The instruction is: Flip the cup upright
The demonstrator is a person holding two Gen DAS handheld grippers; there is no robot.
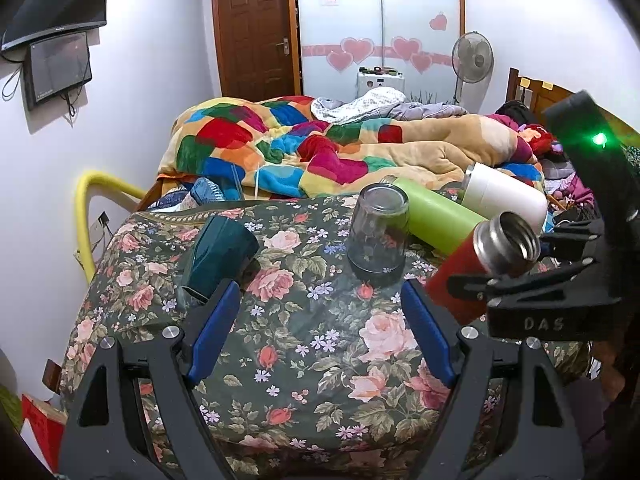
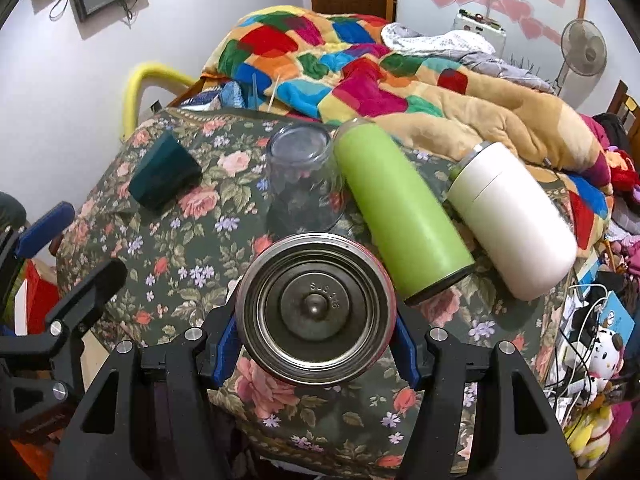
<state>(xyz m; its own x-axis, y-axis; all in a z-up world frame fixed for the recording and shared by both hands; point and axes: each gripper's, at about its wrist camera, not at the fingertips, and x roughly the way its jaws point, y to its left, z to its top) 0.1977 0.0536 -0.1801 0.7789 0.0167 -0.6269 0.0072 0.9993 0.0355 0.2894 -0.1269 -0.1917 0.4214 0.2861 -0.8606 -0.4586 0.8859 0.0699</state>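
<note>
My right gripper (image 2: 316,336) is shut on a red steel flask (image 2: 316,308); its round steel base faces the camera. In the left wrist view the red flask (image 1: 472,264) is tilted, its open steel mouth up and to the right, held by the right gripper (image 1: 520,280). My left gripper (image 1: 320,320) is open and empty above the floral cloth (image 1: 312,360). A clear glass (image 1: 378,232) stands upside down ahead of it. A dark green cup (image 1: 218,256) lies tilted by the left fingertip. The left gripper's blue pad shows in the right wrist view (image 2: 44,224).
A green flask (image 2: 400,208) and a white flask (image 2: 512,220) lie on their sides at the right. A colourful blanket (image 1: 304,144) is heaped behind the floral surface. A yellow rail (image 1: 86,216) stands at the left edge. Toys and cables (image 2: 592,344) crowd the right side.
</note>
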